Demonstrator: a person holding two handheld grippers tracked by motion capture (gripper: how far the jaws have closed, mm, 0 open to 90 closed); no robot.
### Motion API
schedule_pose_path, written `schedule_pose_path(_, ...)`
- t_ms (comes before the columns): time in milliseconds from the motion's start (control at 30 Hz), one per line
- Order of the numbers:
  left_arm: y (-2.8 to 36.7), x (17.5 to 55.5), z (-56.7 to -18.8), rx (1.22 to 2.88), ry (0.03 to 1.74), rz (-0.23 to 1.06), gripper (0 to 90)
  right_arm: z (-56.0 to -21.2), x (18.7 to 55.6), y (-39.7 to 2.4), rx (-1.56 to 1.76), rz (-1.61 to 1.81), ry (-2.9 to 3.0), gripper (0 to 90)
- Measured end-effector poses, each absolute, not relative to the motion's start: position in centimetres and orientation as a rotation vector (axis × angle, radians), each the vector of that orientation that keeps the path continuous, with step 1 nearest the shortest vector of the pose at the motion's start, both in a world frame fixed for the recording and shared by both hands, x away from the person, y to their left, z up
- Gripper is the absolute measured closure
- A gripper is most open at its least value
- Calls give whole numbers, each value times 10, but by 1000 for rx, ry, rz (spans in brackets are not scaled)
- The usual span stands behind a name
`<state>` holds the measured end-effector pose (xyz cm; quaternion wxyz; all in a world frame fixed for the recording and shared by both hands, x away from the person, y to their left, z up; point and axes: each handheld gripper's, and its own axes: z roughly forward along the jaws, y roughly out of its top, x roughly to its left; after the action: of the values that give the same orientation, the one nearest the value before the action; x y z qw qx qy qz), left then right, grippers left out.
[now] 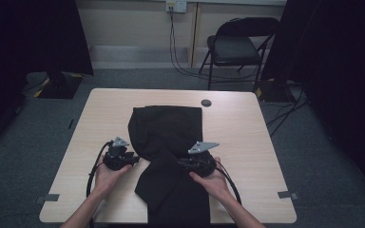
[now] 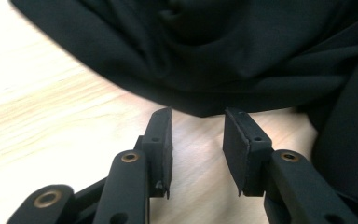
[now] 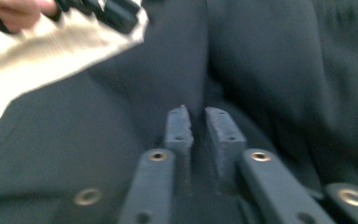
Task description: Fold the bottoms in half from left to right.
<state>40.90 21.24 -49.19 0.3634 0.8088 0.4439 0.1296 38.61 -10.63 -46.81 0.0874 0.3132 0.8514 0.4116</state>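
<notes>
Since the black garment (image 1: 171,152) lies rumpled and partly folded mid-desk (image 1: 247,142), it should handle soft, limp and light; best hold is a hem or fold edge. Left claw (image 2: 198,116) released, tips at the cloth's rim. Right claw (image 3: 198,116) over fabric, nearly clenched, nothing visibly pinched. Smooth pale wood; grey carpet, folding chair (image 1: 240,45) behind.

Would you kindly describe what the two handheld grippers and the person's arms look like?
Both are black. The left gripper and right gripper each carry a grey three-cornered plate on top and trail a black cable. The jaws are flat black pads on arms with brass-coloured rivets. The forearms are bare, no sleeves.
</notes>
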Motion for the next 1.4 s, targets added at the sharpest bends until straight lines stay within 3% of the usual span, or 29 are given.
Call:
schedule_pose_path(33, 211, 408, -491, 2091, 1133, 332, 624, -469, 382, -109, 938, 1188, 2516, 676)
schedule_pose_path(133, 208, 408, -491, 2092, 1128, 333, 613, -461, 371, -109, 899, 1234, 2515, 657)
schedule_pose_path(233, 207, 409, -493, 2100, 1125, 326, 611, -453, 358, -86, 770, 1346, 2570, 575)
schedule_pose_path(333, 208, 409, -493, 2090, 1137, 330, 608, -467, 348, -55, 689, 1372, 2678, 473)
schedule_pose_path(633, 211, 409, -493, 2092, 1136, 340, 598, -499, 320, -14, 529, 1278, 2801, 328)
schedule_pose_path(700, 211, 409, -493, 2094, 1136, 341, 593, -500, 317, -12, 503, 1263, 2781, 355)
schedule_pose_path(767, 211, 409, -493, 2092, 1136, 343, 591, -501, 314, -12, 472, 1228, 2741, 450)
schedule_pose_path(833, 211, 409, -493, 2094, 1137, 341, 591, -500, 316, -16, 488, 1236, 2740, 662)
schedule_pose_path(933, 211, 409, -493, 2086, 1140, 340, 591, -497, 321, -24, 523, 1266, 2713, 886)
schedule_pose_path(1167, 214, 411, -494, 2073, 1161, 351, 594, -456, 321, -72, 610, 1437, 2684, 899)
schedule_pose_path(1300, 214, 412, -492, 2100, 1156, 368, 594, -467, 308, -109, 642, 1313, 2744, 888)
schedule_pose_path(1400, 214, 411, -489, 2092, 1140, 373, 577, -474, 309, -128, 715, 1292, 2719, 661)
